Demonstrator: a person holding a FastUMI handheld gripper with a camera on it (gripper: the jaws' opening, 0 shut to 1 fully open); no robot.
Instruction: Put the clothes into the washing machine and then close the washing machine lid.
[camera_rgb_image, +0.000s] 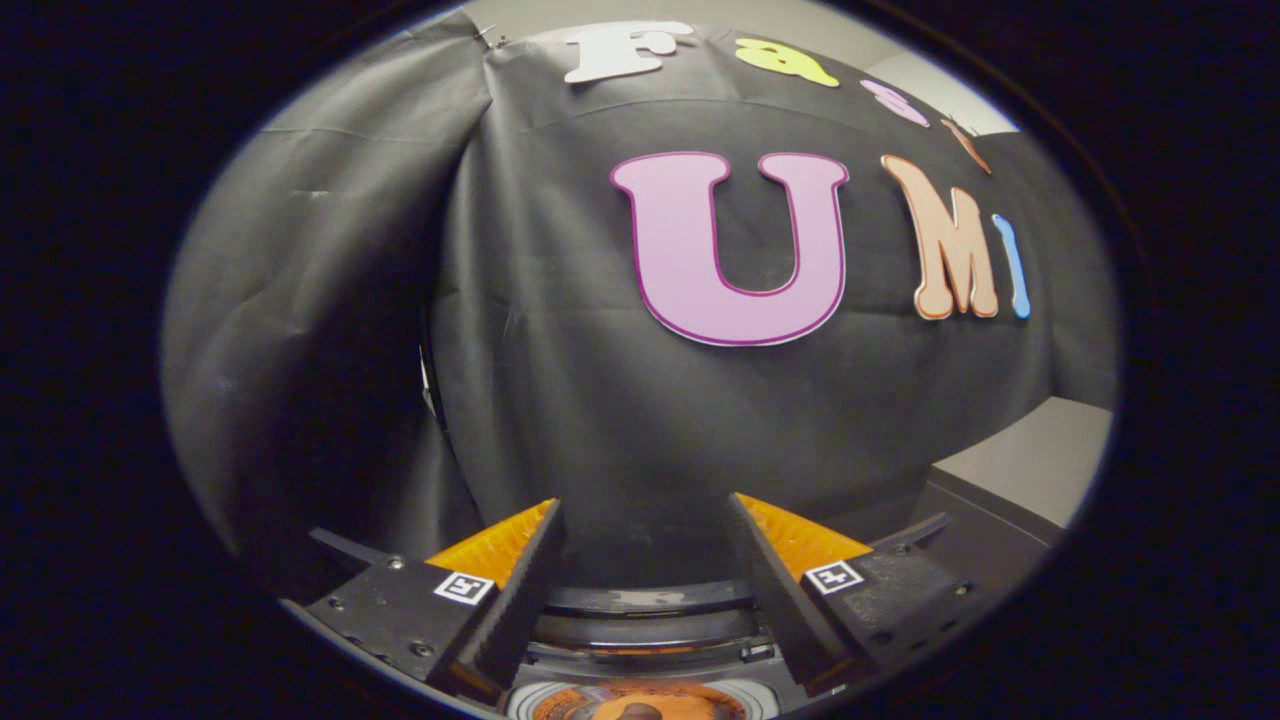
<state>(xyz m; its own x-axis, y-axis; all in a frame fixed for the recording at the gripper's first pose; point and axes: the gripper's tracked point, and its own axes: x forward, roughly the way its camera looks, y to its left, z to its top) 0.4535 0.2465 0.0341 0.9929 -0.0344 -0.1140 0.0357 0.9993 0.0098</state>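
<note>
We note a pale grey flat surface (1035, 455) beyond the right finger, with a dark block (985, 545) just in front of it; we cannot tell whether it is a table top, and we see no load on it. Below the gripper (643, 505), whose fingers stand apart with nothing held, lies the washing machine (650, 598), with curved dark rims around a round opening. Inside the opening sits something orange (640, 702), too cropped to identify.
</note>
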